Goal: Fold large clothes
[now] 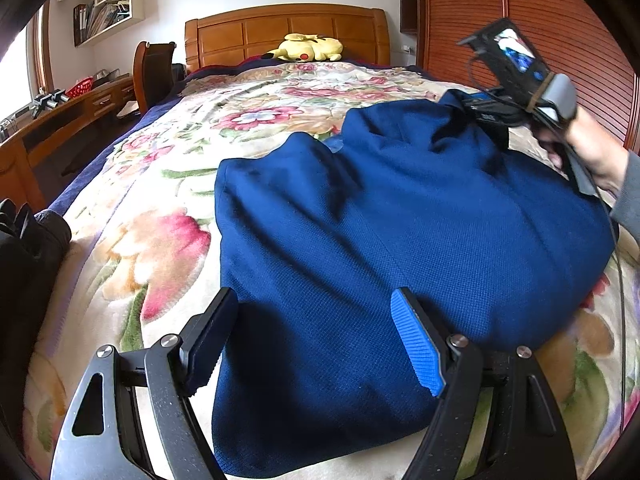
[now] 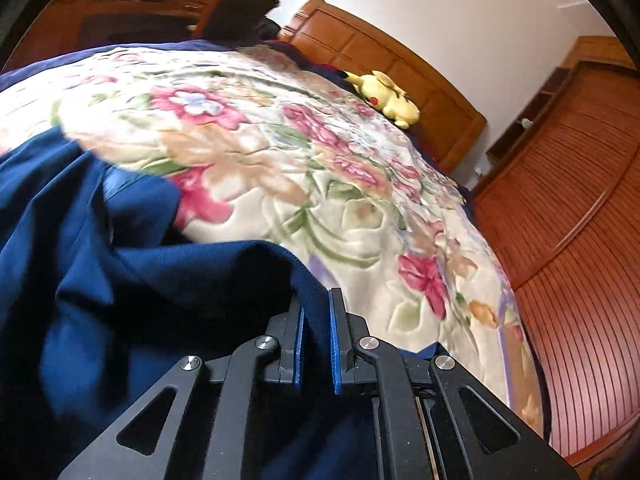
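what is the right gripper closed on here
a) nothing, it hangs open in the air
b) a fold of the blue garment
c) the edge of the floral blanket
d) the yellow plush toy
b: in the right wrist view the right gripper has a fold of the blue garment pinched between its fingers, lifted off the floral blanket.

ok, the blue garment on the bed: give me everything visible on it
The blue garment is dark navy with a fine woven texture, large, lying mostly flat on the floral blanket with soft creases. Its near hem sits between the open left tool, pads not touching it. The right tool is closed on a fold at its far edge and holds that part bunched and raised above the blanket. A paler blue patch shows near the far end.
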A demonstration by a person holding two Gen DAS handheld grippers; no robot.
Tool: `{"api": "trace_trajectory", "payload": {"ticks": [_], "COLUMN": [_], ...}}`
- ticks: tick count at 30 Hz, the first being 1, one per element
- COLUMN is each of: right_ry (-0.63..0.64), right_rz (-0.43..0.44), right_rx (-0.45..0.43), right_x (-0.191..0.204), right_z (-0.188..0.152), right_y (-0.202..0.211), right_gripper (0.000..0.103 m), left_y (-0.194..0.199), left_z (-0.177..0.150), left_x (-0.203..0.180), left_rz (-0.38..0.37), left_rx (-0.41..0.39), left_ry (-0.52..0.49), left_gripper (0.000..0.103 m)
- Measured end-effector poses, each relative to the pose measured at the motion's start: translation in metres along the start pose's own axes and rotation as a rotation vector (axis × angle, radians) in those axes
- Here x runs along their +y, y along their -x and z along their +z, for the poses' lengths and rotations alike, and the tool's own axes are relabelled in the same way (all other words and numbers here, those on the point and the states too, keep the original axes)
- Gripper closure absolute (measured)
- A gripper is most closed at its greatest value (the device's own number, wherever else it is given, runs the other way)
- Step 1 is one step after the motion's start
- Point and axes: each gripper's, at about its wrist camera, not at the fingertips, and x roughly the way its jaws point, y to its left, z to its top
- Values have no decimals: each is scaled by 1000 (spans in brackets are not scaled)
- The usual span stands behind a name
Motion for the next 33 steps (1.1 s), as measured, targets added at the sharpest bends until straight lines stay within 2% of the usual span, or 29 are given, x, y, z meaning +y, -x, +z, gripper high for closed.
{"api": "trace_trajectory", "payload": {"ticks": [1, 3, 5, 6, 10, 12, 18, 24, 25, 26, 27, 28, 29, 30, 32, 33], "right_ry": [-14, -75, -166, -209, -328, -339, -311, -431, -456, -476, -481, -477, -468, -446, -427, -443], "right_rz": [4, 29, 81, 87, 41, 69, 117, 229, 243, 268, 285, 290, 291, 275, 213, 155], "right_rx": [8, 11, 3, -3, 1, 34, 232, 323, 348, 349, 336, 330, 324, 307, 247, 201], "right_x": [1, -5, -25, -38, -79, -89, -87, -104, -109, -112, -115, -117, -117, -118, -119, -126], "right_z": [5, 9, 5, 6, -8, -22, -68, -98, -99, -102, -103, -102, -102, -103, -104, -104], "right_y": [-10, -13, -11, -13, -9, -16, -64, -88, -92, -94, -93, -97, -94, -91, -75, -63], "right_gripper": [79, 57, 46, 44, 43, 43, 43, 43, 46, 53, 66, 73, 91, 100, 101, 101], "left_y": [0, 0, 1, 1, 1, 1, 1, 2, 2, 2, 2, 2, 2, 2, 2, 2], "left_z": [0, 0, 0, 0, -1, -1, 0, 0, 0, 0, 0, 0, 0, 0, 0, 0], "left_x": [0, 0, 0, 0, -1, -1, -1, -1, -1, -1, -1, -1, -1, -1, -1, -1], "left_rz": [-1, -2, -3, -4, -4, -4, -1, 0, 0, -1, -2, -1, -2, -1, -1, -1], "left_rx": [0, 0, 0, -1, 0, -1, -2, -1, 0, 1, 1, 1, 1, 1, 1, 1], "left_ry": [1, 0, 0, 1, 0, 0, -3, -4, -3, -3, -2, -2, -2, -3, -3, -2], "left_gripper": [23, 23, 23, 23, 23, 23, 23, 23, 23, 23, 23, 23, 23, 23, 23, 23]}}
